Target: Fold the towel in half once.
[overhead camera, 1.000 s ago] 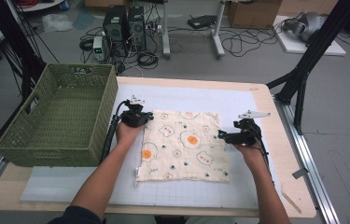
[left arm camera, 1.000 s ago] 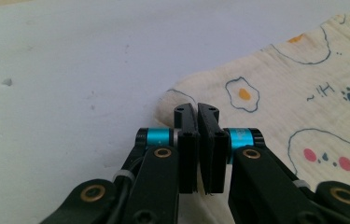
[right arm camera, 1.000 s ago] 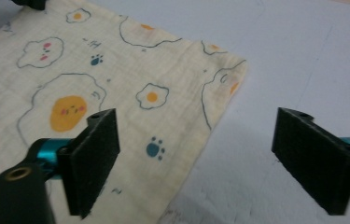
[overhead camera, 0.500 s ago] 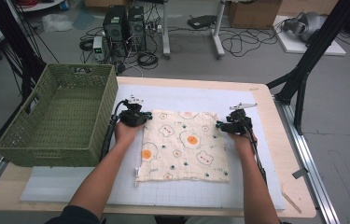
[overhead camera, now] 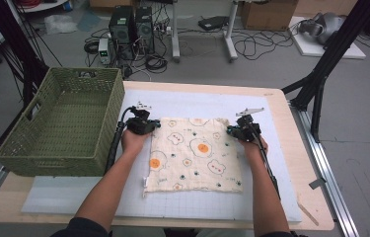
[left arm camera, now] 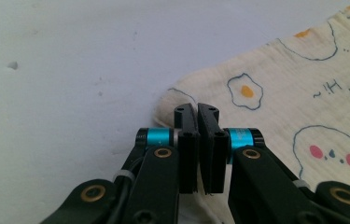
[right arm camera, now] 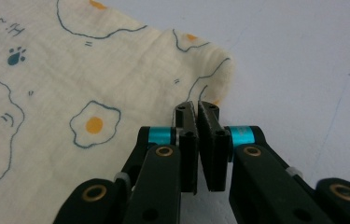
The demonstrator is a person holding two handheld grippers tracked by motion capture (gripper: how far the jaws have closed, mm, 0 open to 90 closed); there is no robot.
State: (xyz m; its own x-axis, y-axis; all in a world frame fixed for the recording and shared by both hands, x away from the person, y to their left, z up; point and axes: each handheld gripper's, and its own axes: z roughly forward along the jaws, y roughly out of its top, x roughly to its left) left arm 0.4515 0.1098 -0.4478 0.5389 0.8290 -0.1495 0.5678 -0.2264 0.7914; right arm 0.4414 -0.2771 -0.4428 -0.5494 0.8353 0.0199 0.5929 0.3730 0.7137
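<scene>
On the far left of the high view a green woven basket [overhead camera: 59,126] stands on the table [overhead camera: 291,163], its right wall just beside the left gripper [overhead camera: 143,124]. This gripper sits at the far left corner of the cloth [overhead camera: 195,154], a cream piece printed with fried eggs and small bear faces, which lies flat on the white grid mat [overhead camera: 271,197] between the two grippers and reaches from them back toward the person. In the left gripper view the left gripper [left arm camera: 197,112] has its jaws brought together with only a thin slit between them, and the rounded corner of the cloth [left arm camera: 275,107] lies just in front and to the right of the tips; a bit of the fabric edge is seen under the jaws near their base, so the jaws appear to pinch the corner. To the left of these jaws there is bare mat [left arm camera: 60,84]. The right gripper [overhead camera: 241,129] is at the far right corner of the cloth, with the person's right hand [overhead camera: 254,145] behind it. In the right gripper view the right gripper [right arm camera: 197,108] is closed in the same way, almost no gap, and the slightly raised, folded corner of the cloth [right arm camera: 116,70] is directly ahead and to the left of the tips, touching them. To the right of these jaws the mat [right arm camera: 303,70] is bare.
</scene>
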